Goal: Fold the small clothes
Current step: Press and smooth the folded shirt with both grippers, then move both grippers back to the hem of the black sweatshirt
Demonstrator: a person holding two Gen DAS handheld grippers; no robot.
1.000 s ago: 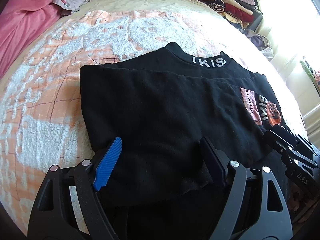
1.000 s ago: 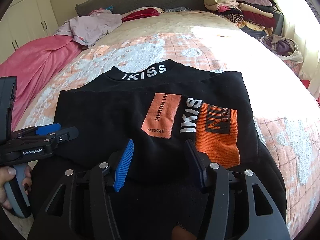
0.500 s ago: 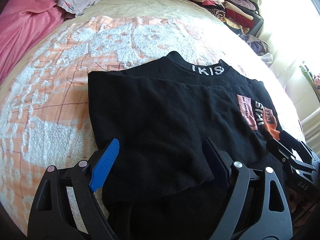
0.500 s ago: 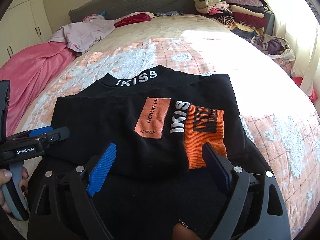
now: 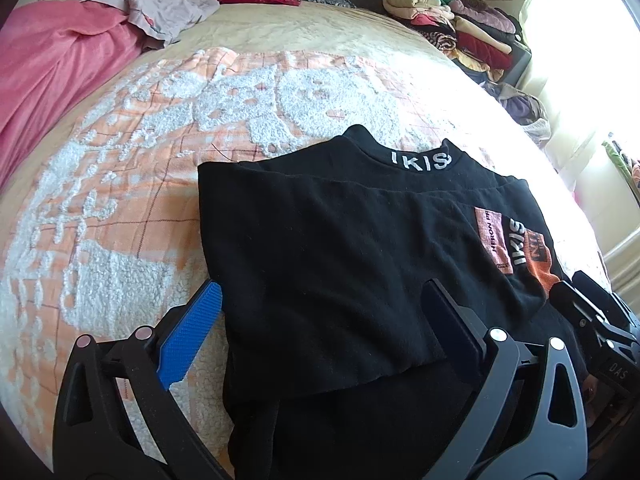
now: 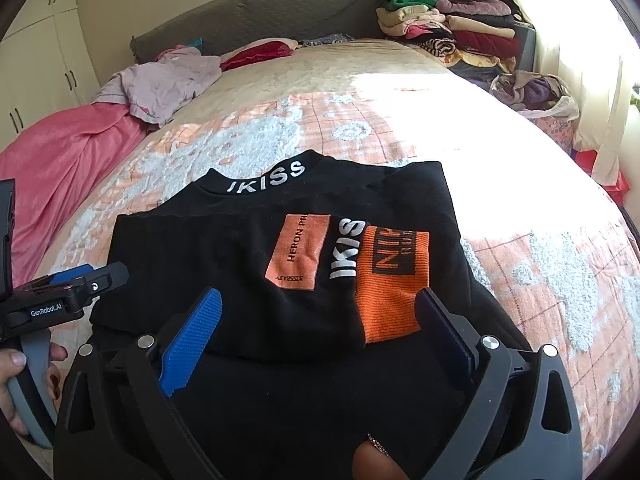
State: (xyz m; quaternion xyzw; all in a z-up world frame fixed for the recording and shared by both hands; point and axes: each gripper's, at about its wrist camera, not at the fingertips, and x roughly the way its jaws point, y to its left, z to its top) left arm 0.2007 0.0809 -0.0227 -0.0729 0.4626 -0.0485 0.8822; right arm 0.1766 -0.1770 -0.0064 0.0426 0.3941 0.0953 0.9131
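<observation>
Black knit top [image 6: 248, 264], folded, lying flat on the orange-and-white fleece blanket [image 6: 560, 248]; collar band lettered "IKISS", chest patches "HERON PR", "IKISS" and an orange ribbed block.

Right gripper [image 6: 316, 328]: jaws just opened wide, the top's near folded edge lying between the pads, unpressed.

Left gripper [image 5: 320, 328]: likewise just spread, gripping nothing; casing marked "GenRobot.AI".

Beyond the top: pink cover [image 6: 60, 160], lilac garment [image 6: 160, 84], red pillow [image 6: 256, 52], stacked clothes [image 6: 452, 36], grey headboard [image 6: 260, 16].
</observation>
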